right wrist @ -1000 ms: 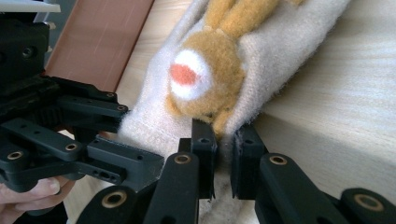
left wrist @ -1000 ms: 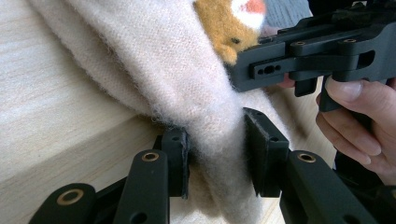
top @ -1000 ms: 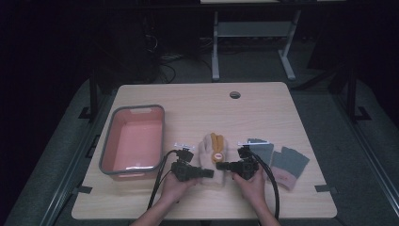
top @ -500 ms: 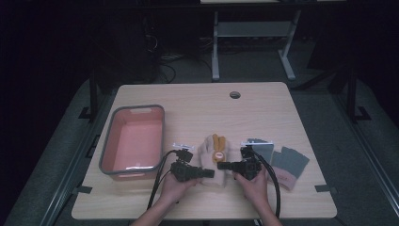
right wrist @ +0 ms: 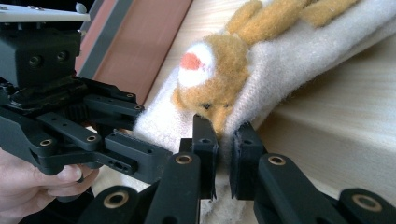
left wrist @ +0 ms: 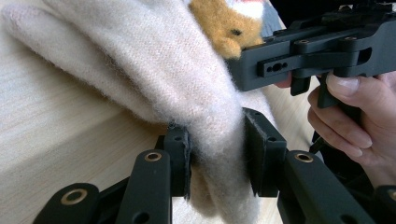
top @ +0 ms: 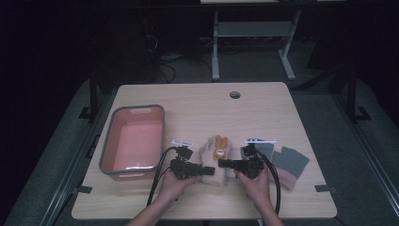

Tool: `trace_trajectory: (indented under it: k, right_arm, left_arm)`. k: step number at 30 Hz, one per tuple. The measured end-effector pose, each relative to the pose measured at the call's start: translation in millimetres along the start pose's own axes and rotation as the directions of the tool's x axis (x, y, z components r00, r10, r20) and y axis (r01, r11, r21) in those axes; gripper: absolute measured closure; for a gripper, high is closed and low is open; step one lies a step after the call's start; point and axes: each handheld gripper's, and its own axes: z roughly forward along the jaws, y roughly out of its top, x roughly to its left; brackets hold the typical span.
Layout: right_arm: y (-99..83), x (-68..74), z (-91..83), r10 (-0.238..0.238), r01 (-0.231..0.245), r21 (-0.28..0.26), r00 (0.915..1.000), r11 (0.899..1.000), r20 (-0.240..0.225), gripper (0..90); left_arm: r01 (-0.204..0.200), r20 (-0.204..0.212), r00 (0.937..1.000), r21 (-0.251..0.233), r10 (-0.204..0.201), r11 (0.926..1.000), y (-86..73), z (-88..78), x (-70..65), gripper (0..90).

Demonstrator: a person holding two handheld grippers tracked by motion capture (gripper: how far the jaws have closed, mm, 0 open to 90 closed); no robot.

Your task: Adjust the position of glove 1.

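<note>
A light wooden desk (top: 202,106) carries a pink bin with a grey rim (top: 133,140) near its left edge; the bin looks empty. Toward the front edge, about midway along it, lies a cream knitted glove with an orange plush animal sewn on it (top: 216,157). Just right of it, near the front right corner, lie grey gloves (top: 287,162).

The work looks to be at an early stage: the cream glove is gripped from both sides at its cuff end, resting on the desk and not yet lifted or carried toward the bin, and the grey gloves lie untouched.

The left tool (left wrist: 217,156) has its jaws closed on a bunched fold of the cream knit, the pads pressing the wool from either side. The right tool (right wrist: 223,158), facing it, is pinched nearly shut on the glove's edge just below the plush animal. A hand (top: 175,184) holds each tool.
</note>
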Motion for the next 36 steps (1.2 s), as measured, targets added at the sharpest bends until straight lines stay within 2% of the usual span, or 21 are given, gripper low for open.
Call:
trace_trajectory:
  k: [10,24,36]
  right_arm:
    - [6.2,6.3,-3.7,-0.018,0.018,-0.015,0.9998,1.0,-0.013,82.7]
    - [30.4,30.2,-11.9,-0.067,0.066,-0.025,0.9974,0.997,-0.026,82.8]
    - [46.4,44.9,-9.0,-0.067,0.067,-0.017,0.9965,0.998,-0.049,82.8]
  left_arm:
    - [-0.02,0.005,0.9998,-0.002,0.02,0.9998,9.5,-8.6,-4.2,65.1]
    - [-0.06,0.003,0.9982,-0.035,0.06,0.9976,27.4,-33.9,-14.0,65.1]
    - [-0.067,-0.001,0.9978,-0.061,0.067,0.9959,35.3,-52.6,-14.1,65.1]
